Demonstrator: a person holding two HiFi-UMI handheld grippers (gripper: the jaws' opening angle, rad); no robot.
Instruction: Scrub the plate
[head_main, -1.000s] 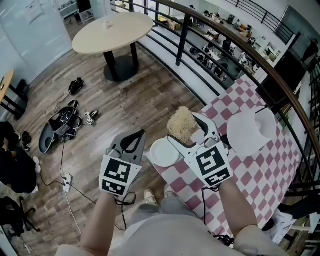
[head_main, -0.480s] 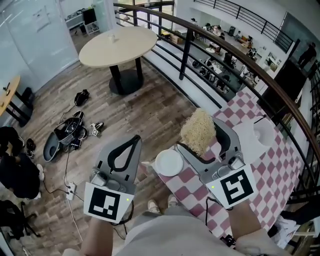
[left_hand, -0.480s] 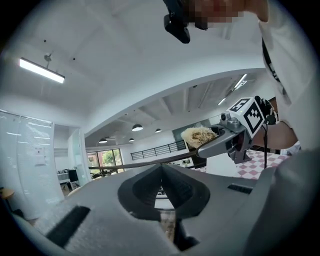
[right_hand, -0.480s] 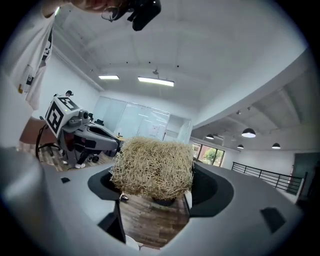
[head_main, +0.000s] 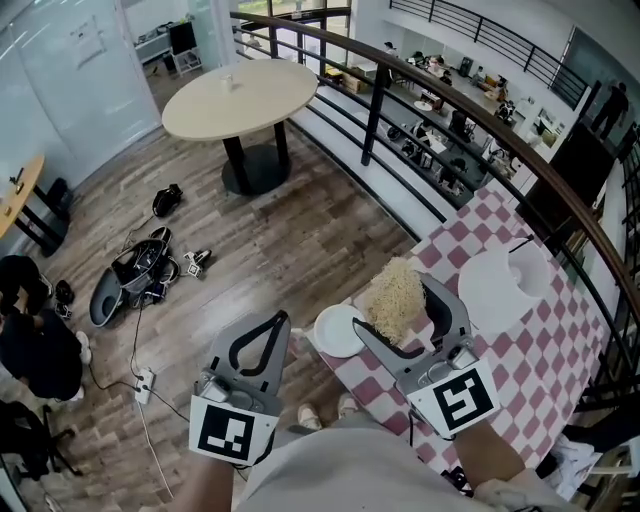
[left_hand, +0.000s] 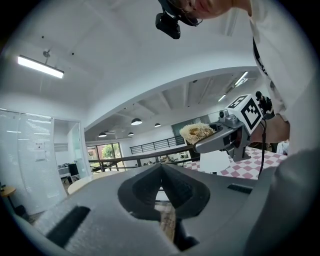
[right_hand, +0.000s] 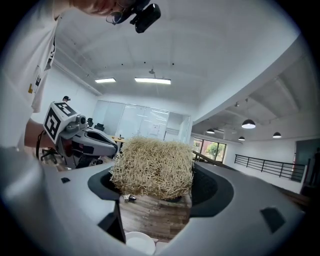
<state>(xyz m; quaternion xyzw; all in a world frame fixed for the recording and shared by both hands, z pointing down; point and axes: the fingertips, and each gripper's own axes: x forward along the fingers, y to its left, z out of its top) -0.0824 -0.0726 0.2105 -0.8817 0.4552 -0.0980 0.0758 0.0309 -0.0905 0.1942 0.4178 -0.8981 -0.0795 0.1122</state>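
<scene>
The right gripper (head_main: 400, 306) pinches a straw-coloured scrubber (head_main: 393, 295) between its jaws, raised above the corner of the checked table (head_main: 530, 365); the small white plate (head_main: 337, 330) lies on that corner, at 8 o'clock from the scrubber, apart from it, its face plain white; in the right gripper view the plate shows below the scrubber, at 6 o'clock; the left gripper (head_main: 277, 320) hangs over the wooden floor (head_main: 250, 240) at 9 o'clock from the plate, jaws pressed together with only floor seen past them; a larger white dish (head_main: 490, 285) sits on the table at 3 o'clock from the scrubber.
</scene>
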